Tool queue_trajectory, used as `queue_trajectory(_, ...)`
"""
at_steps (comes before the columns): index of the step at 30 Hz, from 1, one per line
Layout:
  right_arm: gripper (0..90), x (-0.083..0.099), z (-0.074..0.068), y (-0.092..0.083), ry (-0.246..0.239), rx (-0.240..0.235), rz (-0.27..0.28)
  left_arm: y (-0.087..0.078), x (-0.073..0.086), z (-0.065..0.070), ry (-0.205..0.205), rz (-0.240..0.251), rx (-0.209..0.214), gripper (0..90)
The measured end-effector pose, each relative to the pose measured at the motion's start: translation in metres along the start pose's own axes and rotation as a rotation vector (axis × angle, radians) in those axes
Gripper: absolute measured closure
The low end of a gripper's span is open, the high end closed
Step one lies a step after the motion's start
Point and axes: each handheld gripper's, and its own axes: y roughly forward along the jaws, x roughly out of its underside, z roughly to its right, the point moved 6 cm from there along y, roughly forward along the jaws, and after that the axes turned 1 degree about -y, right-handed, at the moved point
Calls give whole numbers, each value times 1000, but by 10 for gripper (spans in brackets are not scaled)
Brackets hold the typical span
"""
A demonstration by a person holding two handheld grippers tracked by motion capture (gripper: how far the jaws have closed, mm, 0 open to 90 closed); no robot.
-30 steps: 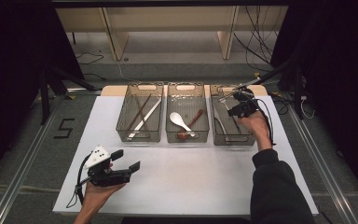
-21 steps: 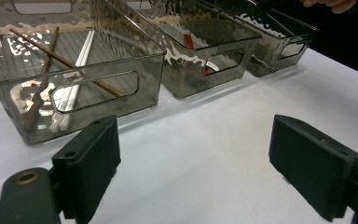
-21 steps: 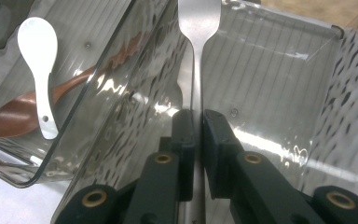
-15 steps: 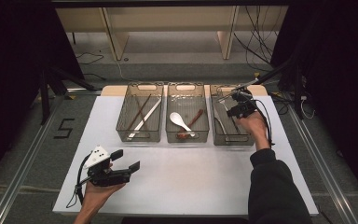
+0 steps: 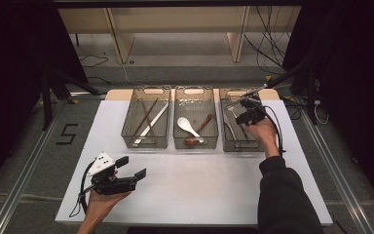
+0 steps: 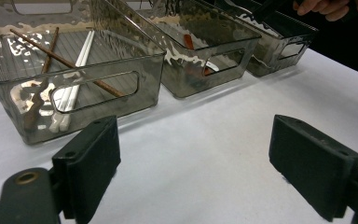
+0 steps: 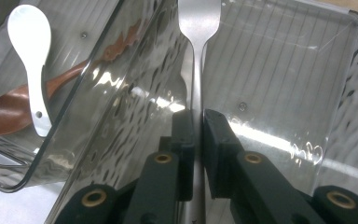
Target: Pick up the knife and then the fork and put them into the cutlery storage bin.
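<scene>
We see a white table (image 5: 195, 190) on a grey floor, with dark curtains at both sides and a wooden frame behind it. Three smoky clear bins stand in a row at the far part of the table; we take the middle bin (image 5: 195, 141) as our landmark. From the high view, the right gripper (image 5: 246, 118) reaches into the right bin (image 5: 241, 145), just right of the middle bin, and a metal fork (image 5: 230, 127) lies under it. The left gripper (image 5: 129, 168) hovers near the front edge, well left of and nearer than the middle bin, its jaws spread wide with nothing between them. The left bin (image 5: 145, 142) holds chopsticks (image 5: 148, 123).

In the left gripper view, the two black jaws stand far apart over bare table, and the middle bin (image 6: 205, 70) sits beyond them.

In the right gripper view, the jaws are pressed narrow on the fork (image 7: 197, 60): its handle runs straight between the fingers (image 7: 183, 140) and its wide head (image 7: 198, 18) juts out past the tips, inside the right bin (image 7: 279, 79). Left of it, through the wall, the middle bin holds a white spoon (image 7: 30, 56) and a brown spoon (image 7: 9, 109).
</scene>
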Motion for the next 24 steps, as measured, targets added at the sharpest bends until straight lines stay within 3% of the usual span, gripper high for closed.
queue_trajectory(8, 837, 5, 1, 6, 15, 5, -13, 0, 0, 0, 0, -1, 1, 159)
queue_trajectory(13, 819, 9, 1, 11, 17, -19, -28, 0, 0, 0, 0, -3, 1, 159)
queue_trajectory(24, 761, 7, -1, 0, 14, -50, 6, 0, 0, 0, -1, -2, 0, 159)
